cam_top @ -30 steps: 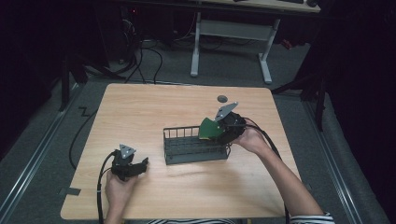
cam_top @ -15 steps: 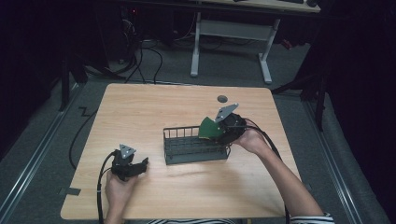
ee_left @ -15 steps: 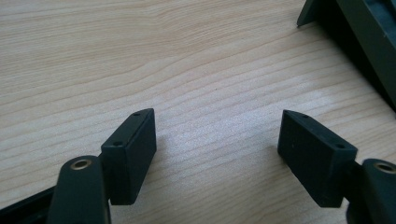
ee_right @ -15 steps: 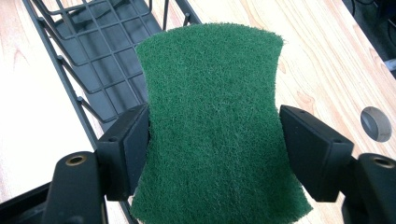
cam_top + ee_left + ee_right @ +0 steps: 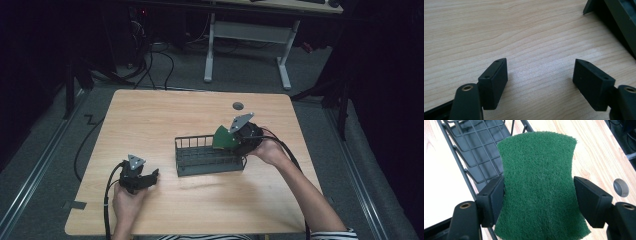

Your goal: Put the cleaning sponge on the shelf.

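Right gripper (image 5: 539,192) apparently clamps green scouring pad (image 5: 537,182) over wire basket (image 5: 207,157); left gripper (image 5: 540,75) gapes wide.

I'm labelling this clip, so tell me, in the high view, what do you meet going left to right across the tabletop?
left gripper, open over bare wood → dark wire basket → green scouring pad at the basket's right end → right gripper clamped on the pad, with the hand behind it.
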Demonstrator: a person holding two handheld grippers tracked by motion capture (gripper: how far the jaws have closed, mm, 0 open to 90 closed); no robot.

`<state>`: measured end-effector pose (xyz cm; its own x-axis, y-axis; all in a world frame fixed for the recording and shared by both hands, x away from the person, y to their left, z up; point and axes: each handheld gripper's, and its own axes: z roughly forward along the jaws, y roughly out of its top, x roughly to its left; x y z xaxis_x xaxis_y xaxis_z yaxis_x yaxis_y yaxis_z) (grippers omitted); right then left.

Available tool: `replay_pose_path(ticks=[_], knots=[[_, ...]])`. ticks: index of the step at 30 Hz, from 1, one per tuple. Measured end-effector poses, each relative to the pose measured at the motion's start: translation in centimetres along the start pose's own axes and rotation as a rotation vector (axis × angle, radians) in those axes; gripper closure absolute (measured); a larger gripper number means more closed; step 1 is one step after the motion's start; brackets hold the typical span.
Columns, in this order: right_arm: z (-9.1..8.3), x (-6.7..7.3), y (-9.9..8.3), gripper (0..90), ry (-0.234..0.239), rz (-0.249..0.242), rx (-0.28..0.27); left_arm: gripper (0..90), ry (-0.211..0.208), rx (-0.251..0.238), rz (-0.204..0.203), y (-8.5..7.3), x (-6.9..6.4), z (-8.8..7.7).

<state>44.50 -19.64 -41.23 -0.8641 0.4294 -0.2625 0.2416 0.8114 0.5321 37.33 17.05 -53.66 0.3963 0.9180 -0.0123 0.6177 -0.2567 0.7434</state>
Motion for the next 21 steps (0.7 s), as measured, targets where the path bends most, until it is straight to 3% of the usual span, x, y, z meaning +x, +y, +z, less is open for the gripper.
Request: replay_pose_path(ticks=[14, 21], knots=[[-0.12, -0.14, -0.14, 25.5, 0.036, 0.03, 0.005, 28.5, 0.0, 0.0, 0.0, 0.0, 0.0, 0.0], [-0.19, -0.2, -0.53, 33.8, 0.051, 0.04, -0.011, 28.5, 0.0, 0.0, 0.0, 0.0, 0.0, 0.0]])
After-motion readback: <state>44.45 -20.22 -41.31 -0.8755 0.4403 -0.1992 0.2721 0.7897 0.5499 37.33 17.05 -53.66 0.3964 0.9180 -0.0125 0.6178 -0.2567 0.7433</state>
